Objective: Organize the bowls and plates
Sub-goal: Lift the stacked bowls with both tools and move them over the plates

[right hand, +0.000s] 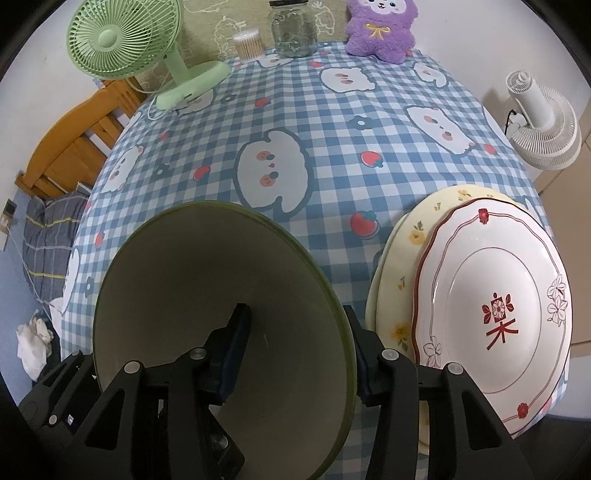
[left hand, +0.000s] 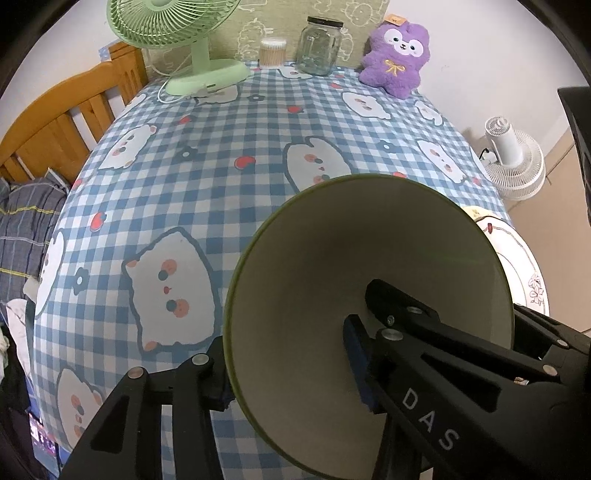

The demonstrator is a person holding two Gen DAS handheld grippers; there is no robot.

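Observation:
A green-rimmed bowl with a cream inside (left hand: pixel 369 266) is held above the checked tablecloth (left hand: pixel 221 155) by both grippers. My left gripper (left hand: pixel 291 369) is shut on its left wall, one finger inside and one outside. My right gripper (right hand: pixel 299 354) is shut on the right wall of the same bowl (right hand: pixel 207 273). To the right, a white plate with red trim (right hand: pixel 498 295) lies on a cream floral plate (right hand: pixel 402 266) at the table's right front edge. The white plate's edge also shows in the left wrist view (left hand: pixel 524 266).
At the back of the table stand a green desk fan (right hand: pixel 122 40), a cotton swab tub (right hand: pixel 248 44), a glass jar (right hand: pixel 293 31) and a purple plush toy (right hand: pixel 380 29). A wooden bed frame (left hand: pixel 55 118) is at the left. A white fan (right hand: pixel 543 122) stands beyond the right edge.

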